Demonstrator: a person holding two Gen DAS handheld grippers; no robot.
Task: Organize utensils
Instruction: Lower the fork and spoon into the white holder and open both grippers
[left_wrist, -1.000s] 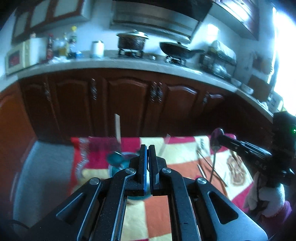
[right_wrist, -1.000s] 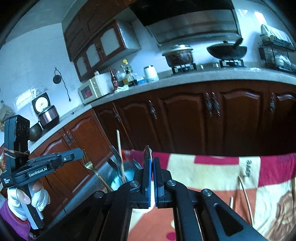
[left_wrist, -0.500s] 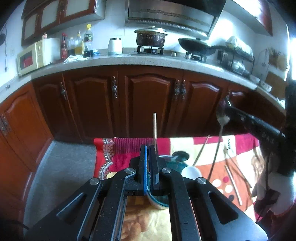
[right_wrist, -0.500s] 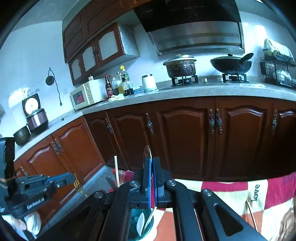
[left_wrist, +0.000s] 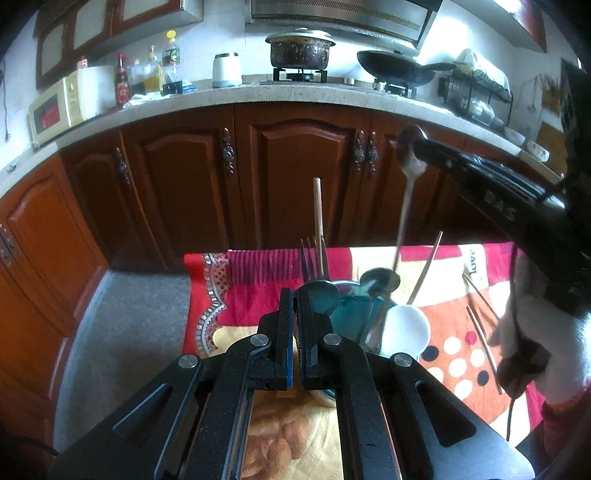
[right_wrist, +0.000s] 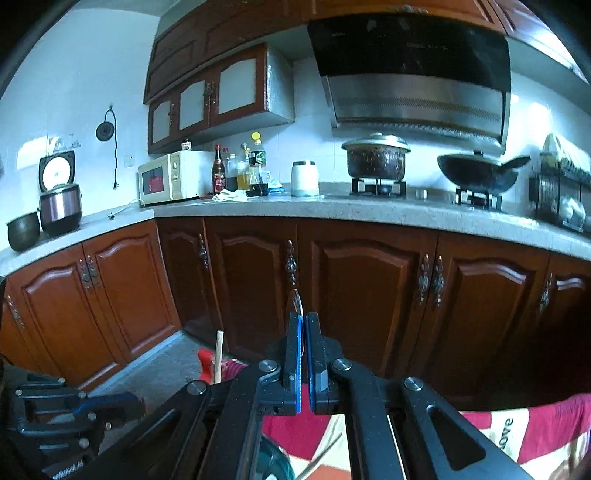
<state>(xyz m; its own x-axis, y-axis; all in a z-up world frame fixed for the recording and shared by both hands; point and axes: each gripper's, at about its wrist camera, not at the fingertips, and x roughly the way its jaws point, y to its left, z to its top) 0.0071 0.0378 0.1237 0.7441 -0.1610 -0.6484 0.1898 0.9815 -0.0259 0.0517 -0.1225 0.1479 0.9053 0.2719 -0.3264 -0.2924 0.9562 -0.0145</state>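
Hanging by its handle end, a long metal spoon (left_wrist: 404, 218) is pinched in the right gripper (left_wrist: 410, 147), bowl downward so it can drop into the teal utensil cup (left_wrist: 351, 314) directly beneath (the bowl sits just at the rim). The left gripper (left_wrist: 295, 295) has its fingers pressed together, holding nothing, just before the cup. Loose chopsticks (left_wrist: 480, 325) lie on the patterned tablecloth (left_wrist: 258, 273) to the cup's right.
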